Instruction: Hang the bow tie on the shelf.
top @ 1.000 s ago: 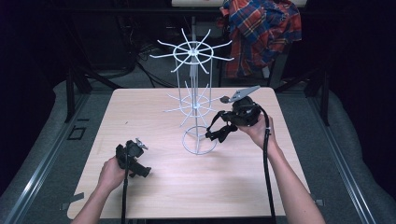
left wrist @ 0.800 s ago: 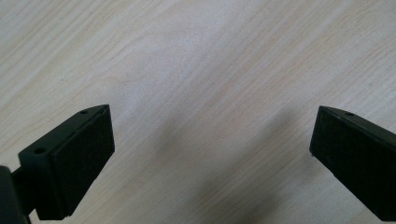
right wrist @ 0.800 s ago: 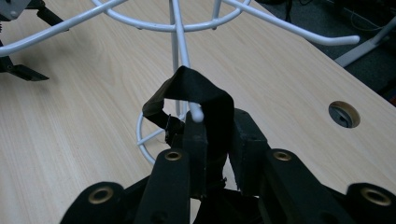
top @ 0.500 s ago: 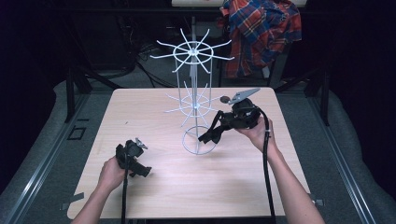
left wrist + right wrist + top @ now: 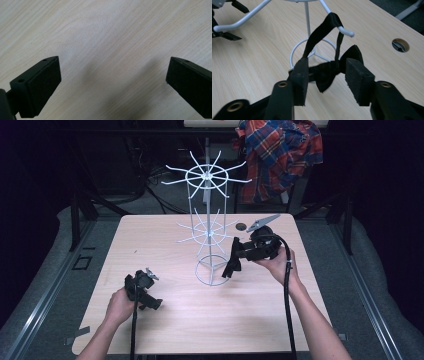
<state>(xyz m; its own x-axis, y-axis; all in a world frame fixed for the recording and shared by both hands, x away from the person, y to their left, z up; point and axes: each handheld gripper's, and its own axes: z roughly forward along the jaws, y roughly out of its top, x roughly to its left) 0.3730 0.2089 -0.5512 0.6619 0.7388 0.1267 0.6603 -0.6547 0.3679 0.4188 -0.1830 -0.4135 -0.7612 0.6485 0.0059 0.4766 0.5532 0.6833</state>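
plain black bow tie, unlabelled

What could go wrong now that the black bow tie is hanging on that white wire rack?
The bow tie hangs by its strap near the tip of a hook, so it might slip off. The right gripper has just been opening, its fingers beside the bow; pulling back could snag it. A tug might also tip the light wire rack.

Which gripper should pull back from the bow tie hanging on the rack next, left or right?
Right. The right gripper straddles the bow tie, whose strap hangs over a hook of the rack; its jaws have just been opening. The left gripper sits over bare table.
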